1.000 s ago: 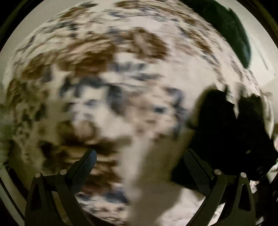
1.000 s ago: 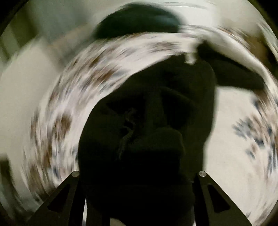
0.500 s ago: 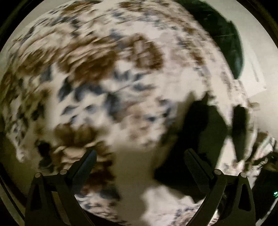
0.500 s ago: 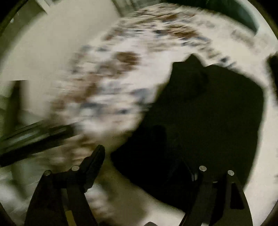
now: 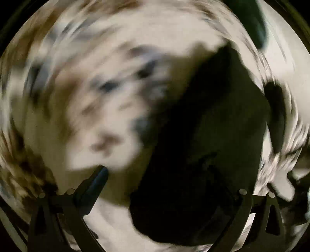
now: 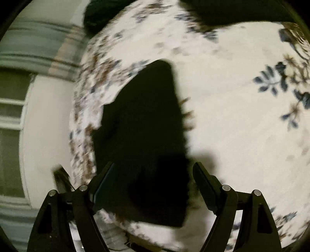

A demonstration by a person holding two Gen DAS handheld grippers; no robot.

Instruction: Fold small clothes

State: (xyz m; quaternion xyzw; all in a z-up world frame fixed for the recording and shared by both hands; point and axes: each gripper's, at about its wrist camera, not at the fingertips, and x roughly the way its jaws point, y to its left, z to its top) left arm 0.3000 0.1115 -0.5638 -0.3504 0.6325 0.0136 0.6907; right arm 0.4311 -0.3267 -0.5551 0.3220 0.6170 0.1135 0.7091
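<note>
A small black garment [image 6: 143, 135] lies flat on a white floral bedspread [image 6: 242, 126]. In the right wrist view it runs from between the fingers up to a tapered far end. My right gripper [image 6: 153, 174] is open just above its near end, holding nothing. In the blurred left wrist view the same black garment [image 5: 203, 145] fills the centre right. My left gripper [image 5: 168, 180] is open, its right finger hidden against the black cloth, its left finger over the bedspread [image 5: 87, 97].
A dark green cloth [image 6: 96, 13] lies at the far edge of the bed, also showing in the left wrist view [image 5: 259, 23]. Another black piece [image 6: 232, 11] lies at the top. The bed's left edge drops to a pale floor [image 6: 44, 135] and wall trim.
The right gripper has let go of the black garment, opened and pulled back over its near end. The left gripper has swung right, so the garment now sits between its fingers.
</note>
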